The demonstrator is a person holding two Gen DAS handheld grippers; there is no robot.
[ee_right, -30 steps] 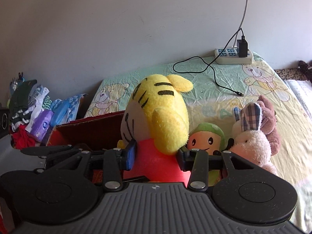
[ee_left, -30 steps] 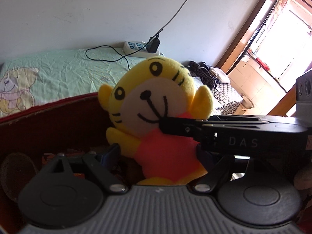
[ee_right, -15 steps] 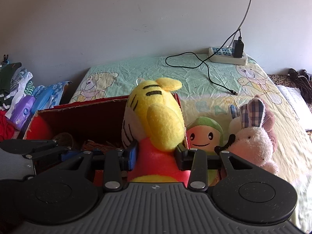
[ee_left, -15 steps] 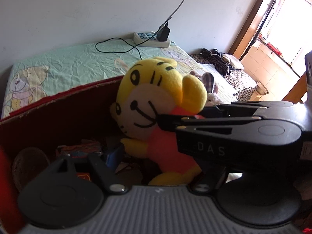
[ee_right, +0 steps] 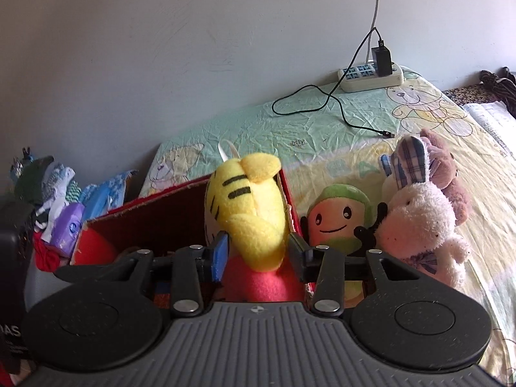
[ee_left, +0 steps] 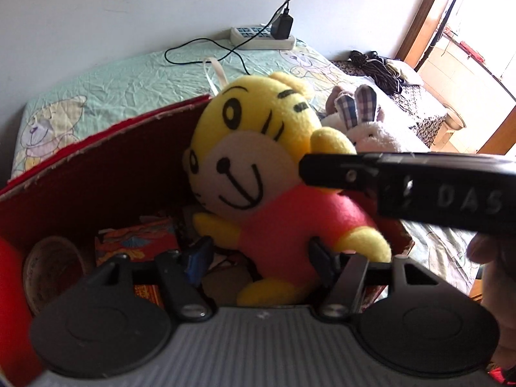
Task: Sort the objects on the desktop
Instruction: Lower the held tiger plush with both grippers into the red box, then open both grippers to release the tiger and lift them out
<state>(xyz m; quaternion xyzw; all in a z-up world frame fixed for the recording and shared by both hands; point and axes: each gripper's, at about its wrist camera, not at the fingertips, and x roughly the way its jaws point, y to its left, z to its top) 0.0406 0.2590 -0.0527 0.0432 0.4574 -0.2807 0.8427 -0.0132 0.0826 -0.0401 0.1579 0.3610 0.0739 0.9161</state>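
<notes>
Broadly, the bed (ee_right: 322, 135) with its pale green bear-print sheet fills the background of both views, and on it sits the red cardboard box (ee_left: 106, 167), open-topped, its near side cut off by the gripper bodies. Inside the box, at the lower left of the left wrist view, lie a red patterned packet (ee_left: 138, 242), a round brownish disc (ee_left: 51, 267) and part of something red at the frame edge; what these are is hard to make out. The yellow tiger plush (ee_left: 258, 174) in its red shirt stands at the box's right end, its lower body inside. The right gripper (ee_right: 258, 254) has its jaws clenched on the plush at arm level. The left gripper (ee_left: 258, 254) holds its jaws spread on either side of the plush's lower body, apparently without pinching it. At centre right of the right wrist view, a white bunny plush (ee_right: 419, 222), a green-capped plush (ee_right: 338, 216) and a mauve plush (ee_right: 448, 177) sit on the bed beside the box.
</notes>
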